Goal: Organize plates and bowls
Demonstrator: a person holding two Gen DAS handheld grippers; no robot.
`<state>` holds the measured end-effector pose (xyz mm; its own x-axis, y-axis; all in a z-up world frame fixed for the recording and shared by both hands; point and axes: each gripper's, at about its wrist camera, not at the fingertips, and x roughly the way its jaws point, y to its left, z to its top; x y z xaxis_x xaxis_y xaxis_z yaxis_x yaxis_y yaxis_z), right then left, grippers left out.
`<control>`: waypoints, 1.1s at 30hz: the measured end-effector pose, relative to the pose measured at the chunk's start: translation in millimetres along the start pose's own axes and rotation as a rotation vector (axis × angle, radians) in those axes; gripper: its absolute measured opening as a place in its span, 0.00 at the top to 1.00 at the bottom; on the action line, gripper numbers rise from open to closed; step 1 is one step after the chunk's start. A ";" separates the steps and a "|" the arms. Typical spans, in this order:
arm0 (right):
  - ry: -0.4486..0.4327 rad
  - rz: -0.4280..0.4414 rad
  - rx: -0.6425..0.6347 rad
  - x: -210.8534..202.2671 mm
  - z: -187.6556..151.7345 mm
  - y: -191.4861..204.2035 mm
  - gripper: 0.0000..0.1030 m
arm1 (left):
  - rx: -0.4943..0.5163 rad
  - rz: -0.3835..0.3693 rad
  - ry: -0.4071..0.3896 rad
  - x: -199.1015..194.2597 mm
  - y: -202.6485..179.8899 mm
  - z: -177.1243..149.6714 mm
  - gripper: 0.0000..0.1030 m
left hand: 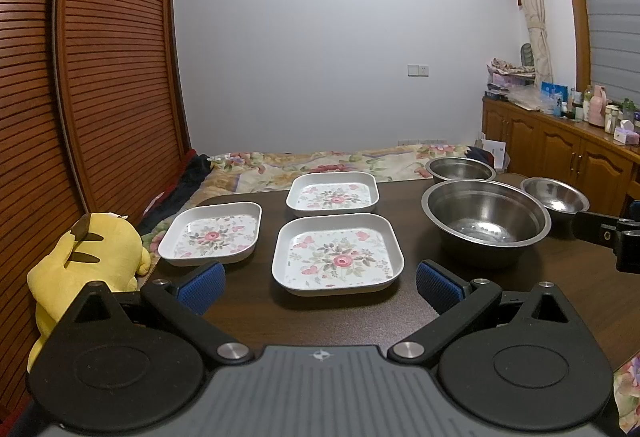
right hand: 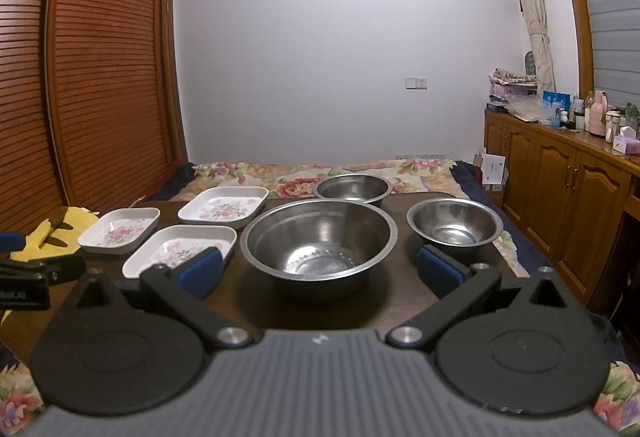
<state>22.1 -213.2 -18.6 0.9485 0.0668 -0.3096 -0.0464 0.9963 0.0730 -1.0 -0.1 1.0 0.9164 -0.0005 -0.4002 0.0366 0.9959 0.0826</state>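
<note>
Both grippers hover at the table's [left hand: 248,317] near edge, jaws apart and empty: left gripper [left hand: 320,283] before the nearest plate [left hand: 337,255], right gripper [right hand: 320,269] before the large bowl [right hand: 319,237]. Smooth steel rims farther back could slip from the pads.

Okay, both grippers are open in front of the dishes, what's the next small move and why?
Probably ease the left gripper forward to the near plate: it lies right ahead between the open fingers, nothing is held, and all three plates sit apart, unstacked. The right gripper faces the big bowl likewise.
</note>
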 end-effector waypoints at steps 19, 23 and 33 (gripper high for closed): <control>0.000 -0.003 -0.004 1.3 -1.3 1.0 0.00 | 0.004 0.000 -0.003 -0.4 -2.8 -0.1 0.00; -0.002 -0.004 -0.004 0.8 -1.2 0.9 0.00 | 0.003 0.000 -0.003 -0.4 -2.5 -0.1 0.00; -0.001 -0.004 -0.004 0.4 -1.1 0.5 0.00 | 0.003 -0.001 -0.004 -0.6 -2.7 -0.1 0.00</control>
<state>22.1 -212.7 -19.7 0.9491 0.0630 -0.3085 -0.0439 0.9967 0.0685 -1.7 -2.8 1.0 0.9179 -0.0018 -0.3969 0.0389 0.9956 0.0853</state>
